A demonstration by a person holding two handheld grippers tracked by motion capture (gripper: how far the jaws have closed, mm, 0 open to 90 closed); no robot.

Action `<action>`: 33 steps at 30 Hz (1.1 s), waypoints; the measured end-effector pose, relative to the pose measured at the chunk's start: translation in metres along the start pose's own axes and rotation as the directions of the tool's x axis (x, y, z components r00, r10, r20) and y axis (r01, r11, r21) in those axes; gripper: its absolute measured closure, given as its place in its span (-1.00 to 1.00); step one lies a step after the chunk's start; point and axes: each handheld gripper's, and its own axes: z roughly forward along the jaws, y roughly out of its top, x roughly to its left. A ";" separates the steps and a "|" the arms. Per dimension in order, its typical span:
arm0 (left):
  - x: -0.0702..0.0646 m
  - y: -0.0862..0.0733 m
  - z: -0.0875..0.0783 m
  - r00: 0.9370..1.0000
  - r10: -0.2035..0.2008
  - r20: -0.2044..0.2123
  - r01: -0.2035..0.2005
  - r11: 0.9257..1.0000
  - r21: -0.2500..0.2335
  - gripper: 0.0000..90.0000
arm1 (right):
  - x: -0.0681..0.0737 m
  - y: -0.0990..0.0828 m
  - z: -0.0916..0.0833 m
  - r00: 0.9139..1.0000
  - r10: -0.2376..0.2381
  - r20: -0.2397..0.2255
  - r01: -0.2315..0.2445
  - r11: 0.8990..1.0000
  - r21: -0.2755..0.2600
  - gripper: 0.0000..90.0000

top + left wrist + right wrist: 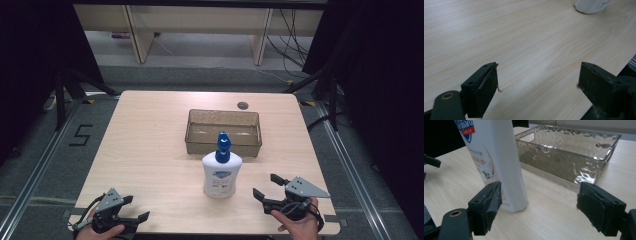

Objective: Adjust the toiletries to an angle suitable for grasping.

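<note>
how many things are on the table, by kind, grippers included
white pump bottle: 1
clear plastic tray: 1
grippers: 2, the left gripper and the right gripper, both with jaws apart, holding nothing
total: 4

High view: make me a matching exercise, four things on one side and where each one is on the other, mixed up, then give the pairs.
Things
1. bottle
2. tray
3. left gripper
4. right gripper

Places
A. near left corner of the table, jaws open
B. beyond the bottle, toward the far edge
C. middle of the table, upright
D. just right of the bottle, jaws open toward it

Pairs: 1-C, 2-B, 3-A, 4-D
</note>
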 end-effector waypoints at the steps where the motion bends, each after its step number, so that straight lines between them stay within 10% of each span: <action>1: 0.000 0.000 0.000 1.000 0.000 0.000 0.000 1.000 0.000 -0.66 | 0.000 0.000 0.000 1.000 0.000 0.000 0.000 1.000 0.000 -0.55; 20: 0.001 0.001 -0.001 1.000 0.012 0.001 -0.012 1.000 0.006 -0.66 | 0.012 0.014 0.004 0.998 0.037 -0.047 -0.037 0.999 -0.009 -0.53; 33: 0.000 0.001 0.000 1.000 0.000 -0.004 0.000 1.000 0.002 -0.66 | 0.019 0.029 0.005 0.998 -0.032 -0.057 0.029 0.998 -0.053 -0.47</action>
